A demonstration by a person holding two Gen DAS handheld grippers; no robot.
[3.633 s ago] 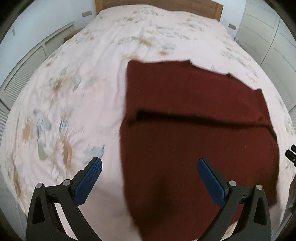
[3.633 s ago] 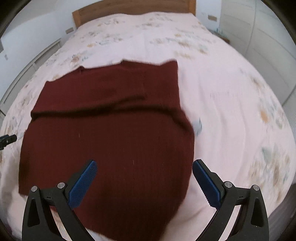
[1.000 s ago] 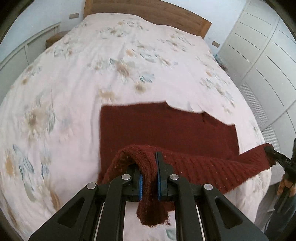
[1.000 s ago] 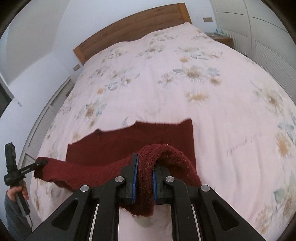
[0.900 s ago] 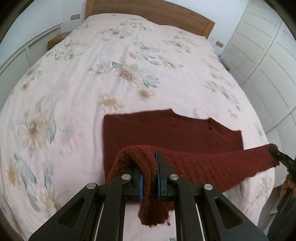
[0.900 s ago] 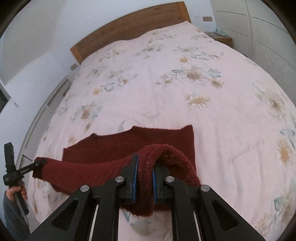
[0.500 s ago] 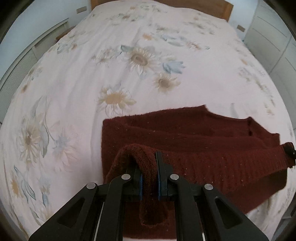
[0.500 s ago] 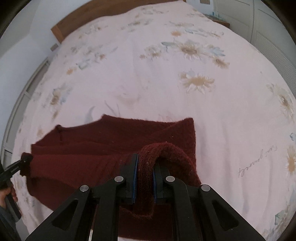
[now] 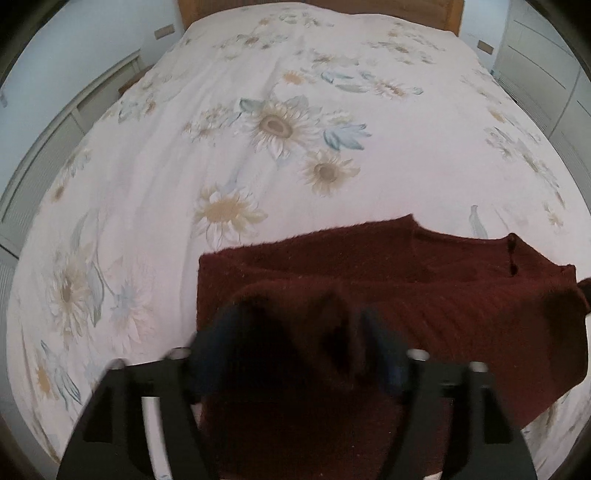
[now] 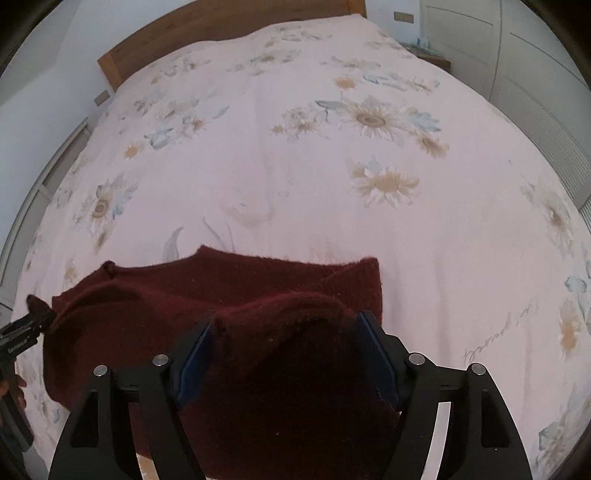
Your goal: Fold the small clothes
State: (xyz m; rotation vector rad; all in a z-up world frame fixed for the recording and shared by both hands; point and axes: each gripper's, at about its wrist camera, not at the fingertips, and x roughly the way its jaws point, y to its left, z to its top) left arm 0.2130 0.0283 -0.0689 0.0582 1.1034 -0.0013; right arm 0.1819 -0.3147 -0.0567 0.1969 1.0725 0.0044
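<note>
A dark red knitted sweater point(image 9: 424, 295) lies on the bed, its near half folded over its far half. It also shows in the right wrist view point(image 10: 229, 295). My left gripper point(image 9: 303, 339) is open, with its blurred blue pads on either side of the folded edge's left corner. My right gripper point(image 10: 288, 350) is open, and the edge's right corner lies loose between its blue pads point(image 10: 376, 354). The left gripper's tip shows at the left of the right wrist view point(image 10: 26, 332), touching the sweater's other corner.
The bed point(image 9: 277, 122) has a pale cover with a flower print and a wooden headboard point(image 10: 221, 33). White cupboard doors point(image 10: 517, 55) stand to the right and a low white unit point(image 9: 55, 155) to the left.
Both grippers have moved forward and down, laying the sweater's held edge onto its far half. Both have opened and let go of the cloth.
</note>
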